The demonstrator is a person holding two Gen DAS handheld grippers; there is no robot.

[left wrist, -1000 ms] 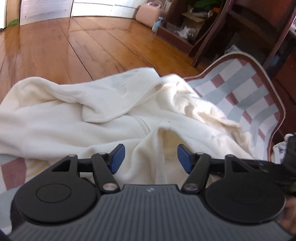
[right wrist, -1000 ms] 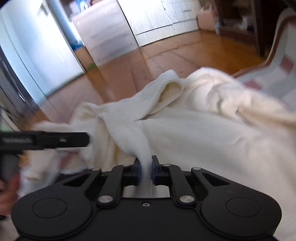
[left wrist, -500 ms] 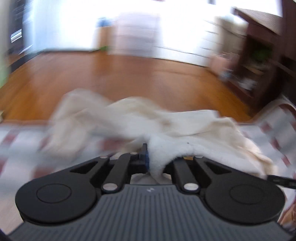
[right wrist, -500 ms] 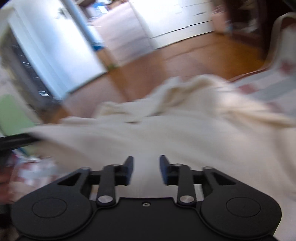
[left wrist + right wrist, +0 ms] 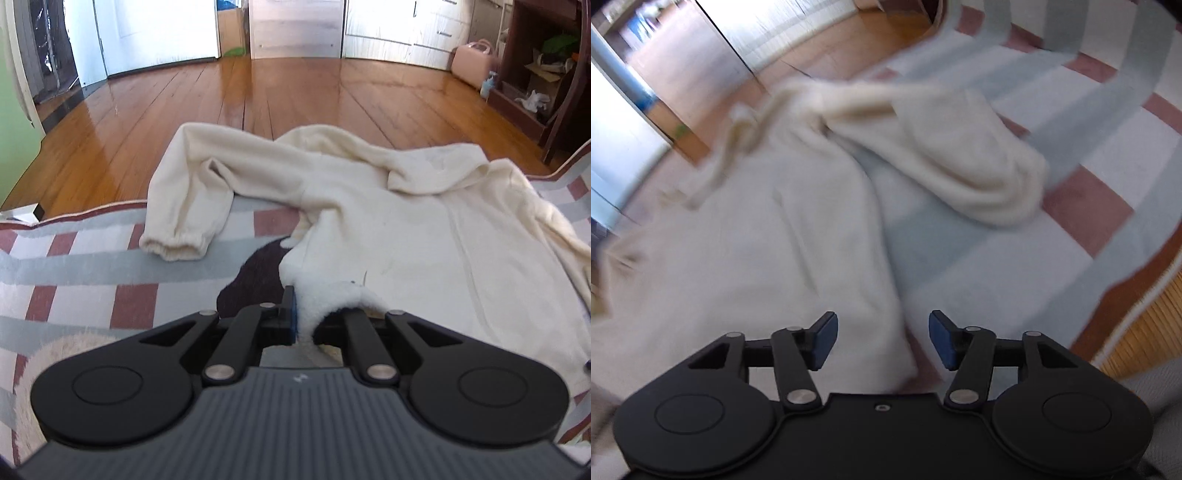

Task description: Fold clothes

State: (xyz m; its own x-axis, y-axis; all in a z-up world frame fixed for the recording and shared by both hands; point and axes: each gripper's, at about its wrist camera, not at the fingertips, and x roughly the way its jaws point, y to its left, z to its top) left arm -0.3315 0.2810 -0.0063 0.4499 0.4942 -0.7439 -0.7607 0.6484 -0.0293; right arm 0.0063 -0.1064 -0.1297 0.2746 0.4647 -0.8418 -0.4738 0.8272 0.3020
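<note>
Fleecy cream garment (image 5: 388, 221) on checked blanket (image 5: 74, 258).

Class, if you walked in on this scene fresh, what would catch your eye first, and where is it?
A cream sweatshirt sprawls across a striped mat, one cuffed sleeve flung out left. The left gripper pinches its near hem; the right gripper, jaws opening, hovers over its edge, gripping nothing.

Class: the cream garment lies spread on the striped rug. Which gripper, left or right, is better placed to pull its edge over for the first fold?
Probably left: the left gripper is shut on the garment edge; the right gripper is opening, pinching nothing.
</note>
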